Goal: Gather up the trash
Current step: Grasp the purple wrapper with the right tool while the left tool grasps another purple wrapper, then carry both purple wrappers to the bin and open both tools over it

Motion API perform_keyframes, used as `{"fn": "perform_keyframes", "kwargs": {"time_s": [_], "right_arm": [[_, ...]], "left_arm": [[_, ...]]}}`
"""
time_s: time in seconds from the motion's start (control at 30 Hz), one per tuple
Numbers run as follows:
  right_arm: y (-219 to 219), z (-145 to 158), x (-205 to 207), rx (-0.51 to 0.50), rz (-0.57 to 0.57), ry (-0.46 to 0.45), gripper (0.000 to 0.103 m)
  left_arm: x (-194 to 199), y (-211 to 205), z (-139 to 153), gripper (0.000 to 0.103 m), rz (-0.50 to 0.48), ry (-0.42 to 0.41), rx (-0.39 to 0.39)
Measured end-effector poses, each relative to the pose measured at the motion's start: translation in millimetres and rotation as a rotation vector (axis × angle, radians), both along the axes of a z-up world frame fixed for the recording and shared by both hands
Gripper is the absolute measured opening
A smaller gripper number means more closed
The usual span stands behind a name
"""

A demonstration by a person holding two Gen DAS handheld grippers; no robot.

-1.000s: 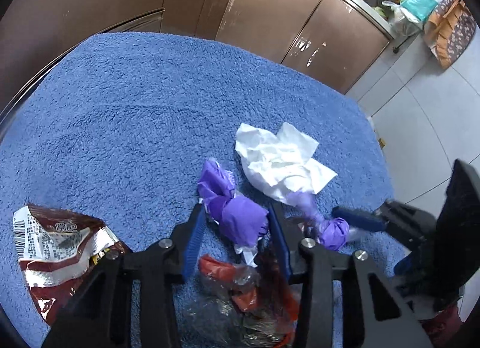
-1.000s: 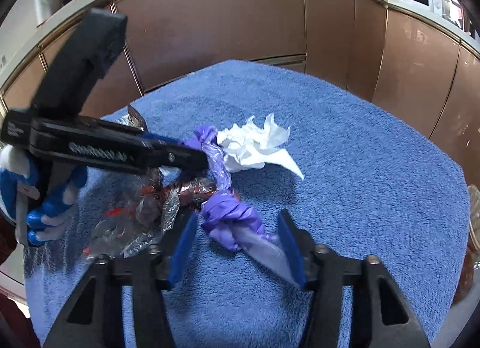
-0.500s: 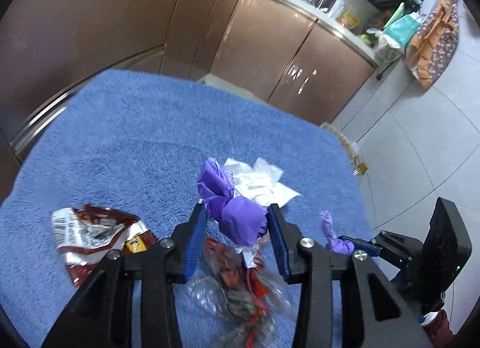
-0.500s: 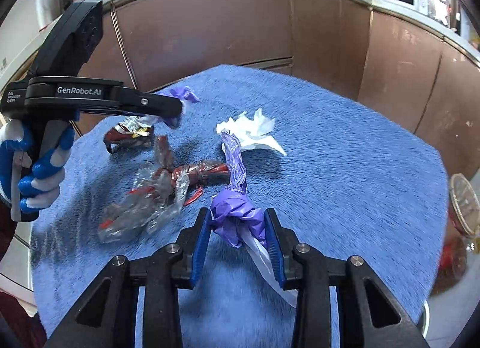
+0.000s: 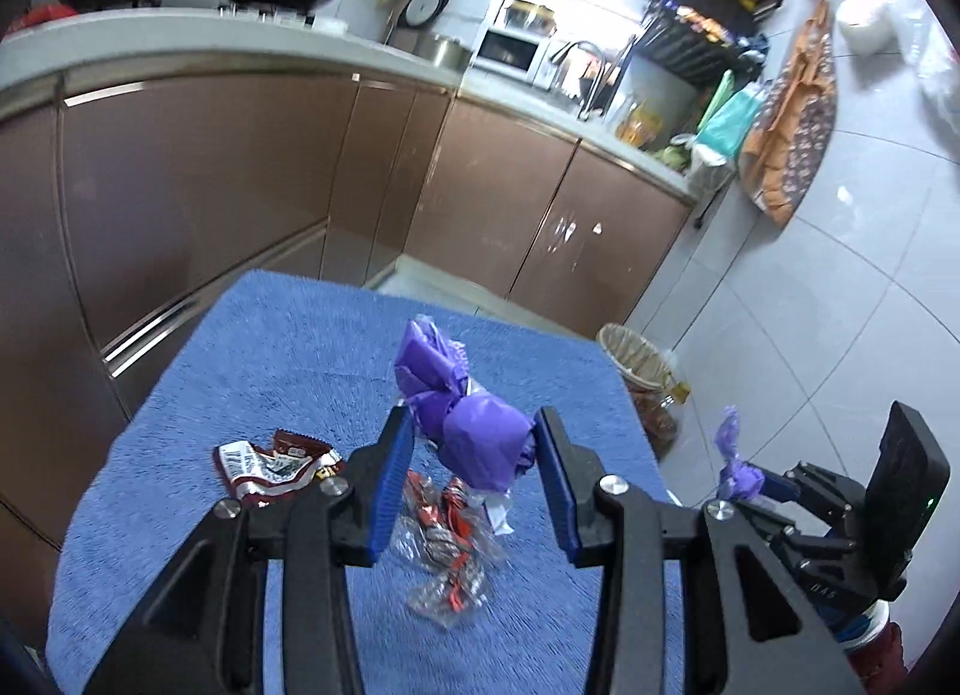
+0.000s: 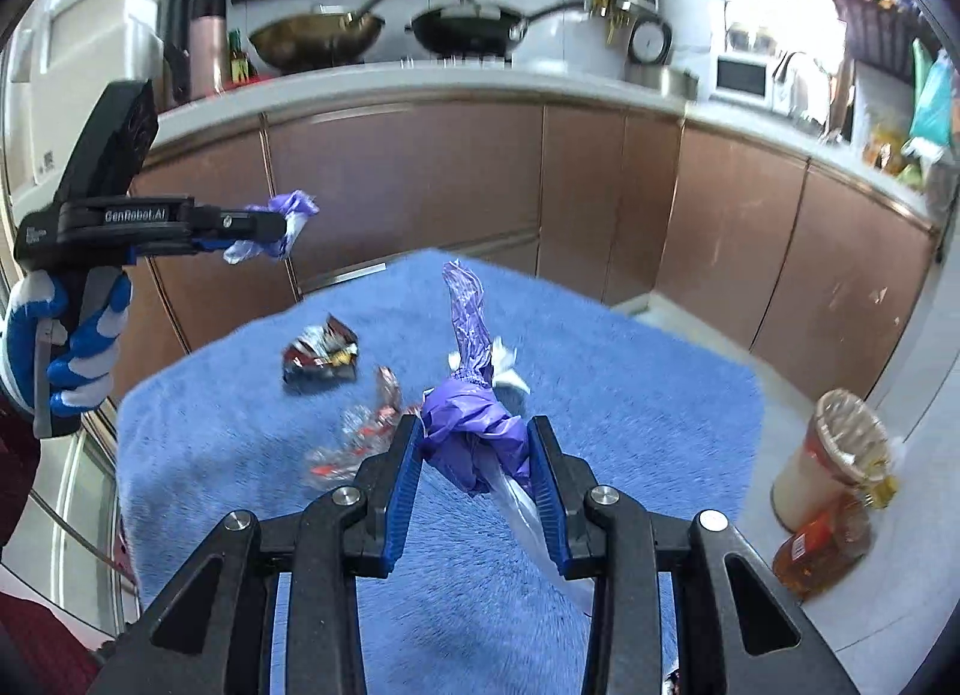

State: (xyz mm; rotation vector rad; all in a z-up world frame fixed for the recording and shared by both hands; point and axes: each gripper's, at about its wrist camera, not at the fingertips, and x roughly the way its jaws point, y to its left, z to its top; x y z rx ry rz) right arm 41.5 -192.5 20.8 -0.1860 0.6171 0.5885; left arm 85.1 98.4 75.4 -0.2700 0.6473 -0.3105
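Note:
My left gripper [image 5: 474, 455] is shut on a bunched purple plastic bag [image 5: 474, 437] and holds it high above the blue towel [image 5: 252, 371]. My right gripper [image 6: 474, 455] is shut on a second purple bag wad [image 6: 474, 443] with a twisted tail pointing up, also lifted. On the towel lie a dark red snack wrapper [image 5: 270, 464] and a crumpled clear wrapper with red print [image 5: 447, 551]. The same two show in the right wrist view, the snack wrapper [image 6: 321, 356] and the clear wrapper [image 6: 360, 437]. White tissue [image 6: 510, 365] peeks out behind the right bag.
A lined bin [image 5: 645, 371] stands on the tiled floor beside the table's far right corner, with a bottle [image 6: 822, 545] next to it. Brown cabinets [image 5: 240, 179] and a counter with woks run behind the table.
Both grippers have risen well above the towel, each carrying its purple bag. The right gripper closed on its bag during the last second. The wrappers stayed on the towel.

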Motion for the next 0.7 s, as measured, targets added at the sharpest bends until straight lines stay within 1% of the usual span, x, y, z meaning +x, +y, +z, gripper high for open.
{"fn": "perform_keyframes", "kwargs": {"time_s": [0.17,0.33,0.53,0.7], "right_arm": [[-8.3,29.2,-38.7,0.023,-0.028,-0.081,0.033],[-19.1,55.3,-72.8,0.055,-0.058,-0.162,0.033],[-32.5,80.7,-102.1,0.09,-0.095,-0.247,0.033],[-45.9,85.2,-109.5,0.115,-0.147,-0.271,0.033]], "left_arm": [[-43.6,2.7,26.7,0.039,0.001,-0.068,-0.004],[-77.5,0.8,48.4,0.039,-0.006,-0.132,-0.008],[-102.2,-10.5,67.2,0.039,-0.037,-0.185,-0.019],[-105.7,-27.8,68.8,0.039,-0.077,-0.189,-0.015]]}}
